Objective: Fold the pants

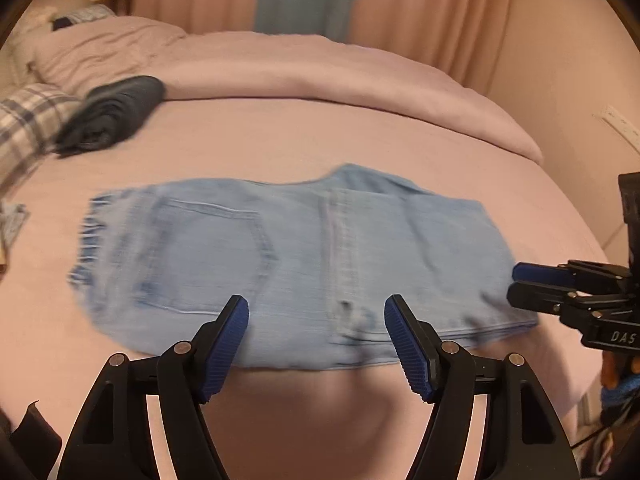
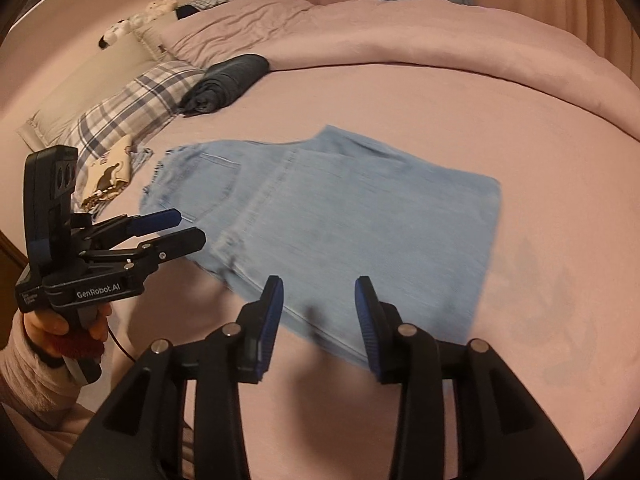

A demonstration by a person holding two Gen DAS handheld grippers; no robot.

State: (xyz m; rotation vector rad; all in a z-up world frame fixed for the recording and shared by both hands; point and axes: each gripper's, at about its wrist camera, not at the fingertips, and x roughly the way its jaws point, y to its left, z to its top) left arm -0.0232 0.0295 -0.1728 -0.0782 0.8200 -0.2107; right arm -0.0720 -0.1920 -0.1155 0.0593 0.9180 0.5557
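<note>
The light-blue denim pants (image 2: 332, 216), folded flat into a compact rectangle, are laid near the front edge of the pink-sheeted bed (image 2: 540, 160), evidently released after a fold, since the left gripper (image 1: 316, 344) is spread wide and the right gripper (image 2: 320, 328) narrower, both empty just above the cloth.

pants (image 2: 328, 216) on bed (image 2: 540, 160); pillow (image 2: 132, 104) behind

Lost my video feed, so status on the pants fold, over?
Left tool open, empty. Right tool open, empty. Jeans folded flat on the bed. Dark folded garment farther back, clear of them.
</note>
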